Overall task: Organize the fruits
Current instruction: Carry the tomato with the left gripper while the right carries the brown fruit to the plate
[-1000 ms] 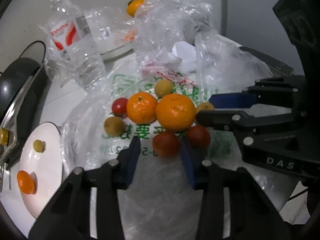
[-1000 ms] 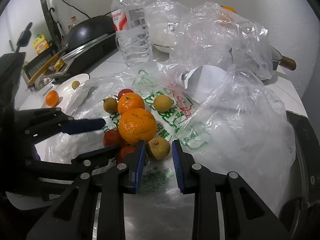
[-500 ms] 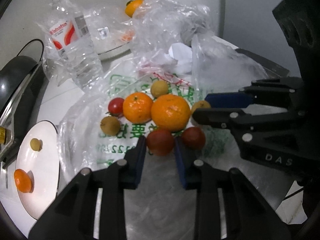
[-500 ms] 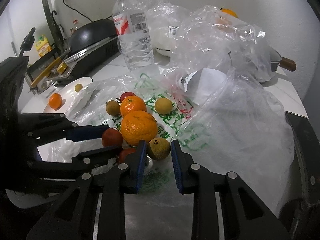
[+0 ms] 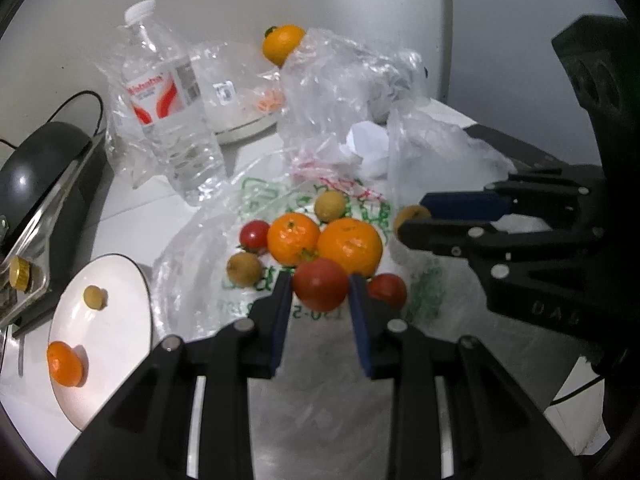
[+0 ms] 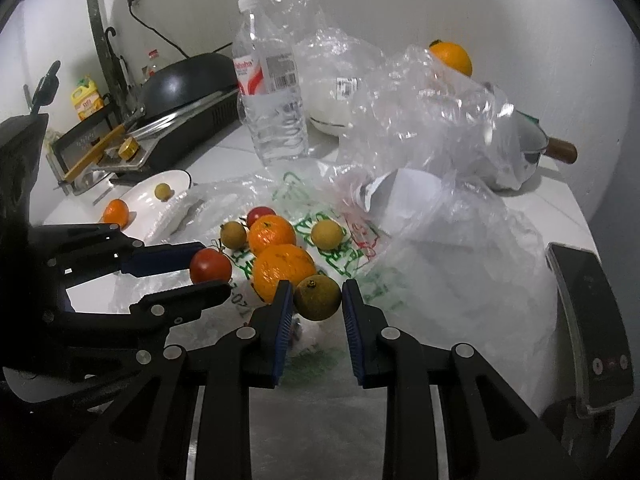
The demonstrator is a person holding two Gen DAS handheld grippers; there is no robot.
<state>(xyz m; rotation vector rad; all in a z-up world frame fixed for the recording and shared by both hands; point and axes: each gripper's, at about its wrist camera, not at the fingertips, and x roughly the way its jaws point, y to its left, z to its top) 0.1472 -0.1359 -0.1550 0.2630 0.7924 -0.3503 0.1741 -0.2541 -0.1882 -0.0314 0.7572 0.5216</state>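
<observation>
My left gripper is shut on a red tomato and holds it just above the printed plastic bag. On that bag lie two oranges, two more tomatoes and two small yellow-brown fruits. My right gripper is shut on a round brownish fruit beside the larger orange. The right wrist view shows the left gripper coming in from the left with its tomato.
A white plate at the left carries a small orange and a small yellow fruit. Behind stand a water bottle, crumpled clear bags and another orange. A black pan sits far left, a dark device right.
The left jaws closed on the red tomato and raised it off the bag. The right gripper kept its hold on the brownish fruit and stayed about where it was.
</observation>
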